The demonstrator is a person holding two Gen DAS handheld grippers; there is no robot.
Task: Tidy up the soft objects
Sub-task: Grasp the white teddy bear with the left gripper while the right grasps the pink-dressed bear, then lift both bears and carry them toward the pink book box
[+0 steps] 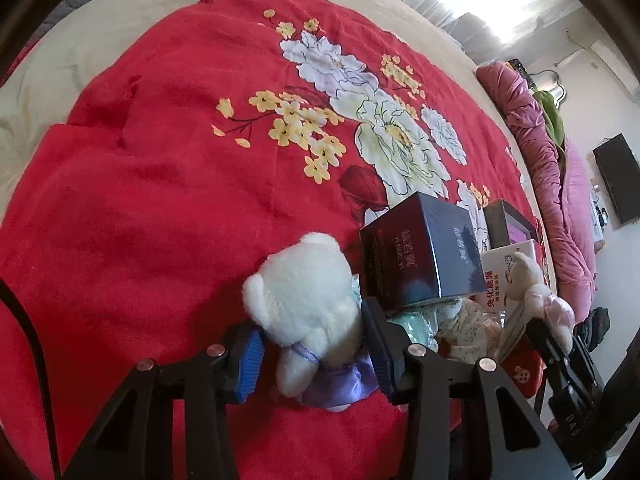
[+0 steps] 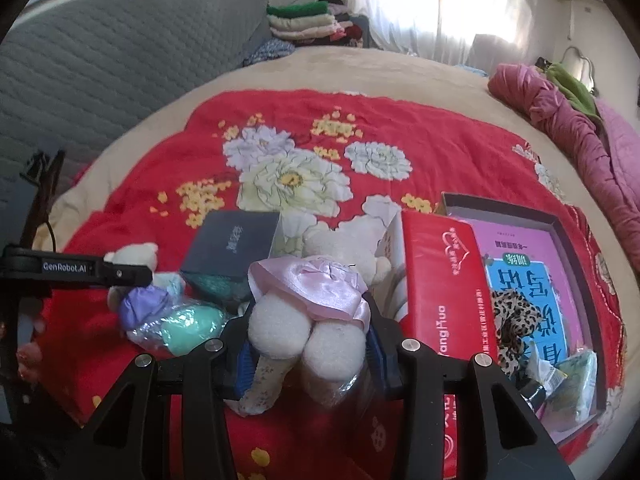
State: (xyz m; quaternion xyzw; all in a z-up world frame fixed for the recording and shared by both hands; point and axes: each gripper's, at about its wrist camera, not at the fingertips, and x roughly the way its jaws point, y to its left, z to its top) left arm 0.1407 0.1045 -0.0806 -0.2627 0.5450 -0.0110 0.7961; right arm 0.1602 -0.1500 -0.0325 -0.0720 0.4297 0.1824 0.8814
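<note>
Two white teddy bears are held, one in each gripper. Left gripper (image 1: 316, 350) clamps the bear in the purple dress (image 1: 304, 304) at its body; the face is turned away, unseen. Right gripper (image 2: 310, 350) pinches the legs of the bear in the pink dress (image 2: 308, 300), whose head hides behind the skirt. Both hang just above the red floral blanket (image 1: 160, 200), beside a dark blue box (image 1: 420, 252). Underneath, wrapped soft items are hard to identify.

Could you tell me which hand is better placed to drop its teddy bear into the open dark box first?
Probably the right. The right gripper grips the pink-dressed teddy bear with the open dark box just beside it. The left gripper, gripping the purple-dressed teddy bear, sits behind the navy box.
</note>
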